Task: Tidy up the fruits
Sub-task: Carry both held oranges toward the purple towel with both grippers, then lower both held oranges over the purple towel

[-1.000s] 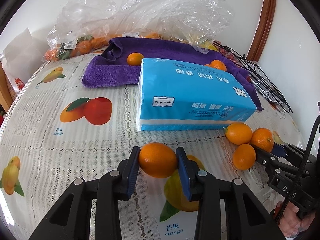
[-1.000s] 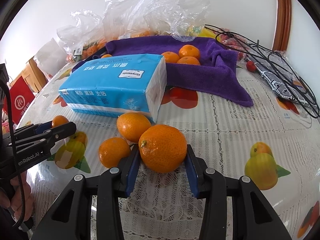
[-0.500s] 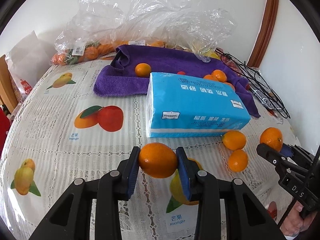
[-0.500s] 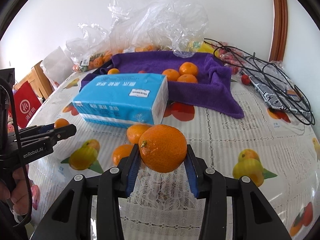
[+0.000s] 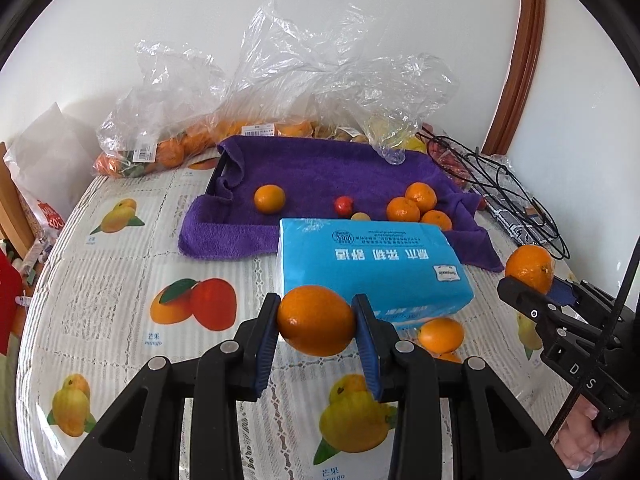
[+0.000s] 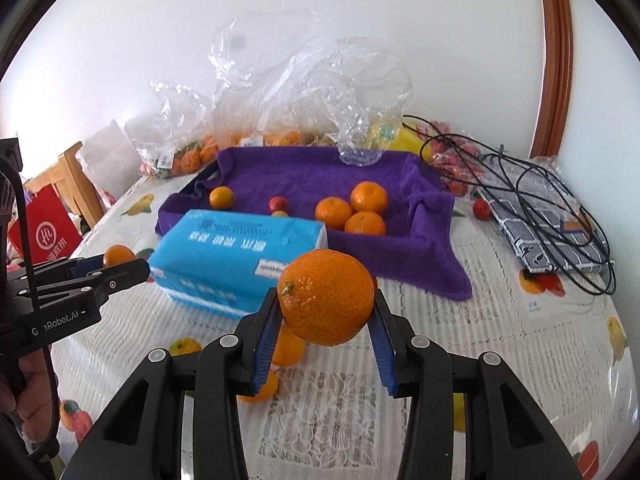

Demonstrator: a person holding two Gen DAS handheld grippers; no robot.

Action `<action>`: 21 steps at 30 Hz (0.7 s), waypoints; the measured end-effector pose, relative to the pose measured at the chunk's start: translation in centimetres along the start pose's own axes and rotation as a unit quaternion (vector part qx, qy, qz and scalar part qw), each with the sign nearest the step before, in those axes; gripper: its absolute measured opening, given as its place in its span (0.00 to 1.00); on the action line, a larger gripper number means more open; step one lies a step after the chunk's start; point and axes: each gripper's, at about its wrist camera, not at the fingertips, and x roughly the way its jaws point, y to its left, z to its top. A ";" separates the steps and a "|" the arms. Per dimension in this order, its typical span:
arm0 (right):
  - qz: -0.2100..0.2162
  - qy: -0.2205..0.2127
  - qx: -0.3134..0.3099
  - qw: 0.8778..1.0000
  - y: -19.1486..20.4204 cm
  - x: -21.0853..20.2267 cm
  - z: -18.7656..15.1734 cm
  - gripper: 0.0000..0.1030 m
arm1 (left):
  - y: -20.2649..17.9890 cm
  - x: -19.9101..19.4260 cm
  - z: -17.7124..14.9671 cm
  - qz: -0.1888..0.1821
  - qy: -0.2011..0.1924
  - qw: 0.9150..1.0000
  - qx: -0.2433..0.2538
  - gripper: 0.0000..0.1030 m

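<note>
While the left gripper [image 5: 316, 322] was clamped on a smooth orange citrus fruit [image 5: 316, 320] above the fruit-printed plastic tablecloth [image 5: 120, 256] marked "mango", the right gripper [image 6: 326, 312] pinched a round pebbled mandarin [image 6: 326, 297]. Behind both lay a blue tissue pack [image 5: 372, 266] with white Chinese lettering, then a purple towel-lined tray [image 6: 304, 172] holding more mandarins. "Robot.AI" showed on the left gripper's body.

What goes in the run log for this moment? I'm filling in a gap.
left tongs: shut on smooth orange | right tongs: shut on pebbly orange | both clear of table | purple towel tray: ahead
</note>
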 end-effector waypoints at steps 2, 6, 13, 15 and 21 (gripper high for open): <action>-0.002 -0.003 -0.001 1.000 0.0 0.2 0.7 0.41 | -0.2 0.0 0.6 -0.001 -0.005 1.000 0.003 0.34; 0.001 -0.008 0.002 1.000 -0.1 0.6 1.8 0.41 | -0.4 0.2 1.7 -0.001 -0.009 1.000 0.005 0.34; -0.006 -0.014 0.007 1.000 -0.4 1.3 3.6 0.41 | 0.0 1.0 3.2 -0.001 -0.010 1.000 0.000 0.34; -0.007 -0.017 0.007 1.000 -0.5 1.4 4.2 0.41 | 0.1 1.2 3.6 -0.001 -0.010 1.000 -0.001 0.34; -0.015 -0.023 0.009 1.000 -0.8 2.2 6.0 0.41 | 0.5 2.1 4.8 0.002 -0.008 1.000 -0.004 0.34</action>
